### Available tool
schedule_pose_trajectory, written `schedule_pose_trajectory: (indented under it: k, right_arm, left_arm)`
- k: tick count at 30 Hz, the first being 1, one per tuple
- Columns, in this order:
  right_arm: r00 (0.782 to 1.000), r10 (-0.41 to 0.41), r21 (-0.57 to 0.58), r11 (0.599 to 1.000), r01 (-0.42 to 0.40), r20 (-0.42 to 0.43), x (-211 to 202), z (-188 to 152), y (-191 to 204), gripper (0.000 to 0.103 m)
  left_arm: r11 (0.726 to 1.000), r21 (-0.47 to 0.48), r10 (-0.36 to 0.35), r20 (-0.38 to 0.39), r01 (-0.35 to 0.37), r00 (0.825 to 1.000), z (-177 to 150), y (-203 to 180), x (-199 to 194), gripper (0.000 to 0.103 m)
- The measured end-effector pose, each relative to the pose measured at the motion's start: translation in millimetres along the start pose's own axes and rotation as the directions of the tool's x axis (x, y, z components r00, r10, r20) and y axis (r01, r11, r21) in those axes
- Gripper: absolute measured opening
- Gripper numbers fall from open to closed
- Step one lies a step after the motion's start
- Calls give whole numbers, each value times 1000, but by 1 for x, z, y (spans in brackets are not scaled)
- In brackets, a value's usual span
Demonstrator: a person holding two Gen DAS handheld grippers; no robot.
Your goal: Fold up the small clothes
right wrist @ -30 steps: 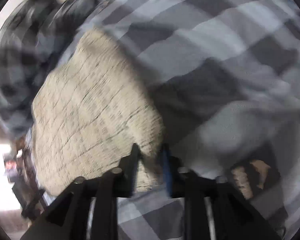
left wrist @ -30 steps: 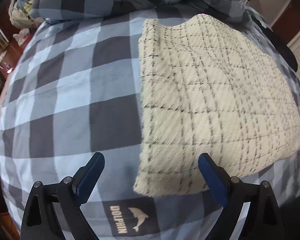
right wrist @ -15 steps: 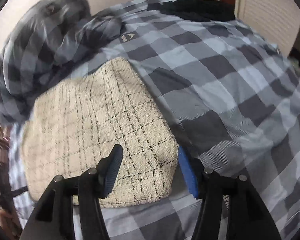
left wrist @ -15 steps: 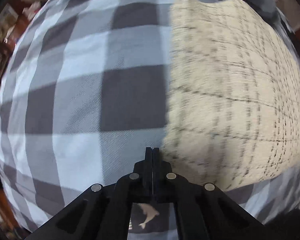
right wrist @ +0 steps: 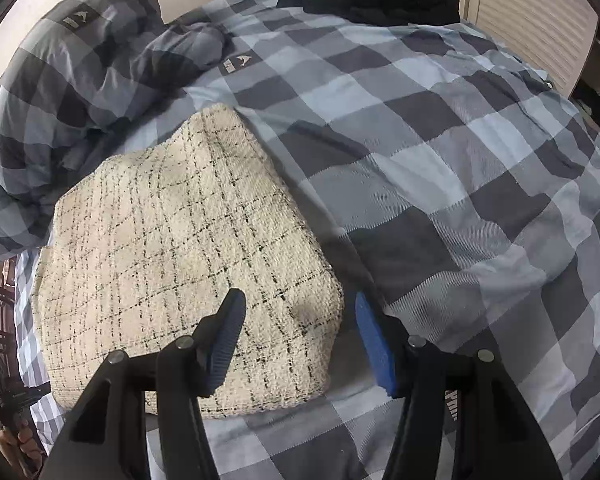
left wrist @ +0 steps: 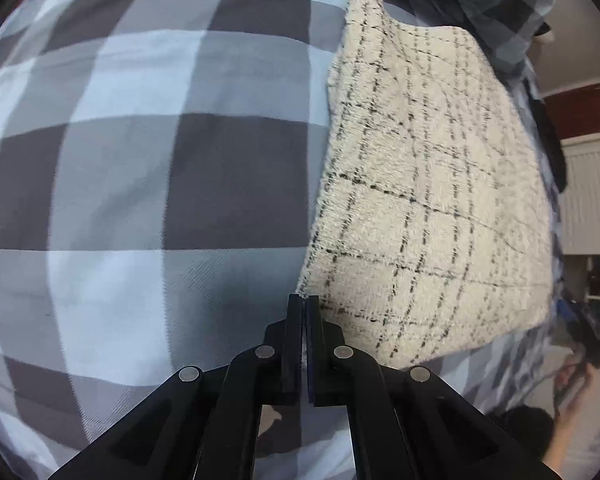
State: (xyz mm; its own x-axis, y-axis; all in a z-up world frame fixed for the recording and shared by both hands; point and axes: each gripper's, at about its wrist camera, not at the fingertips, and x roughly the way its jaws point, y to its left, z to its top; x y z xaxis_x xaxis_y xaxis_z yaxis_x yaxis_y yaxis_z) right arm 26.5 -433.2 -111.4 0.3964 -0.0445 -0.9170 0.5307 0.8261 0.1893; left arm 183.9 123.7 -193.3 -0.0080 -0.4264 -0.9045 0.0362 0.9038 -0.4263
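Left hand-held gripper (left wrist: 303,304) snapped closed at cream plaid garment's (left wrist: 428,208) corner; whether it pinches fabric, unclear. Right hand-held gripper (right wrist: 298,334) open, straddling opposite corner on bed (right wrist: 440,152).

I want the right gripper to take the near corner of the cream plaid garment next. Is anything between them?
Nothing visible. The right gripper hangs open over the corner of the cream plaid garment, with only the checked bedcover alongside.

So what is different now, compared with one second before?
The left tongs closed at the near corner of the cream checked garment; whether they pinch it is unclear. The right tongs let go of their corner and opened. The garment remains folded on the bed cover.
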Motion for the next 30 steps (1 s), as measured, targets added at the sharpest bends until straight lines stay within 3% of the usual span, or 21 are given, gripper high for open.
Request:
schedule_pose_trajectory:
  k: [4, 7, 9, 10, 11, 12, 15, 19, 24, 28, 30]
  right_arm:
    - [1000, -3, -9, 1000, 3, -11, 3, 0, 1, 53]
    - [1000, -9, -24, 1000, 9, -19, 6, 0, 4, 53]
    - [1000, -11, -33, 999, 10, -22, 7, 0, 5, 53]
    - [1000, -13, -37, 999, 12, -23, 7, 0, 6, 53]
    - [1000, -14, -40, 999, 13, -24, 8, -1, 7, 53]
    - [1000, -15, -44, 999, 14, -25, 8, -1, 8, 53]
    - [999, -17, -52, 999, 15, -30, 9, -1, 8, 53]
    - [999, -20, -53, 998, 18, -35, 10, -1, 9, 53]
    - [999, -27, -62, 998, 25, -39, 11, -1, 11, 53]
    - [999, -28, -63, 998, 25, -46, 13, -2, 10, 53]
    - [998, -28, -66, 998, 25, -48, 14, -2, 10, 53]
  left_arm:
    - [995, -18, -98, -23, 98, 995, -11, 17, -5, 1]
    - [995, -10, -97, -33, 97, 995, -26, 29, -15, 5]
    - [995, -11, -97, -32, 97, 995, -33, 34, -24, 29]
    - [994, -14, -105, -19, 105, 994, -35, 35, -27, 80]
    - [994, -11, -110, 2, 110, 994, -32, 33, -27, 100]
    - [993, 3, -118, 31, 118, 992, -33, 33, -32, 103]
    - [991, 7, -132, 48, 132, 990, -32, 29, -35, 103]
    - [996, 69, -64, 106, 57, 992, -24, 16, -34, 103]
    - [987, 90, -139, 59, 133, 989, -9, 11, -14, 100]
    - [958, 195, -205, -38, 209, 978, -1, -1, 3, 71]
    - [940, 259, -216, -62, 224, 974, -1, -7, 6, 47]
